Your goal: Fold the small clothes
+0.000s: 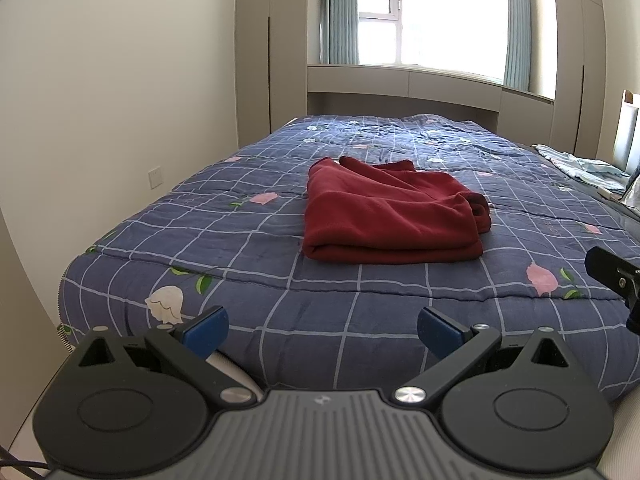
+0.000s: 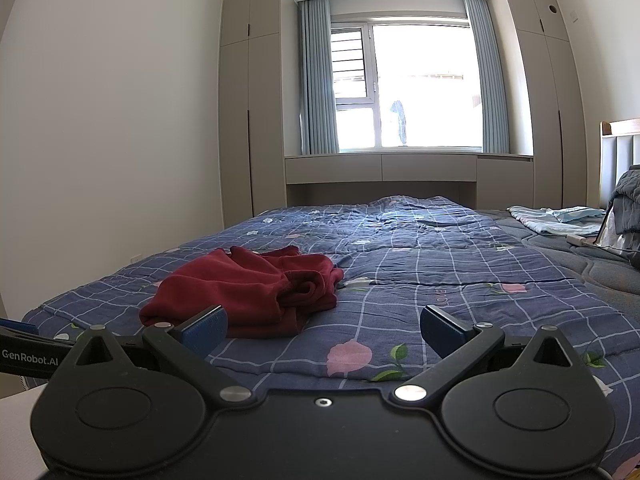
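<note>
A dark red garment (image 1: 390, 216) lies folded in a thick stack on the blue checked quilt (image 1: 240, 264) of a bed. In the right wrist view the red garment (image 2: 244, 292) lies ahead and to the left. My left gripper (image 1: 322, 330) is open and empty, held back at the bed's near edge, well short of the garment. My right gripper (image 2: 324, 330) is open and empty, over the near part of the quilt (image 2: 440, 280), to the right of the garment. Part of the right gripper shows at the right edge of the left wrist view (image 1: 616, 276).
A light blue cloth (image 2: 556, 218) and a grey blanket (image 2: 628, 208) lie at the far right by the headboard. A white wall runs along the left. Cabinets and a bright window (image 2: 412, 84) stand beyond the bed.
</note>
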### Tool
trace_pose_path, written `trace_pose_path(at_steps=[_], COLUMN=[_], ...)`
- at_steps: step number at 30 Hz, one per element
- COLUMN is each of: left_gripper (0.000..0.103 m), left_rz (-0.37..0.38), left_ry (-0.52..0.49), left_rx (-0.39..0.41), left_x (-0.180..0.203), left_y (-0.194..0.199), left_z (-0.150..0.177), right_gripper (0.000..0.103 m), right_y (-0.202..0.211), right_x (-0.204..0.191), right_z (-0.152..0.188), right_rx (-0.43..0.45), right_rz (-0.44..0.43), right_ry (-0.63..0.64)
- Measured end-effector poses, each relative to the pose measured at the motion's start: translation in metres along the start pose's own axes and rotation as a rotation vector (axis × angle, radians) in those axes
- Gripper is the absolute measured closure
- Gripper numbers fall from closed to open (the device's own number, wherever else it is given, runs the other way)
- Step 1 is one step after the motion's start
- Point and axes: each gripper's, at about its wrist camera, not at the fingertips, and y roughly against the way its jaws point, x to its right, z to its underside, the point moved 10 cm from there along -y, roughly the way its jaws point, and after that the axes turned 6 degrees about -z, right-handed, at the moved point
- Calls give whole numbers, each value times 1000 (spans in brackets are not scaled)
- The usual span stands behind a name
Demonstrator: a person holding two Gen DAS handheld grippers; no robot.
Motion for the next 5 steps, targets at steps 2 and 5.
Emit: trace_pose_path(at_steps=[2,5], left_gripper=[0,0], left_rz=[0,0], left_ry=[-1,-2], left_rx=[1,-1], left_x=[0,1], left_y=[0,0], left_z=[0,0], right_gripper=[1,1], right_y=[0,0], right_x=[0,0], right_z=[0,0], right_rx=[0,0], right_rz=[0,0], right_ry=[0,0])
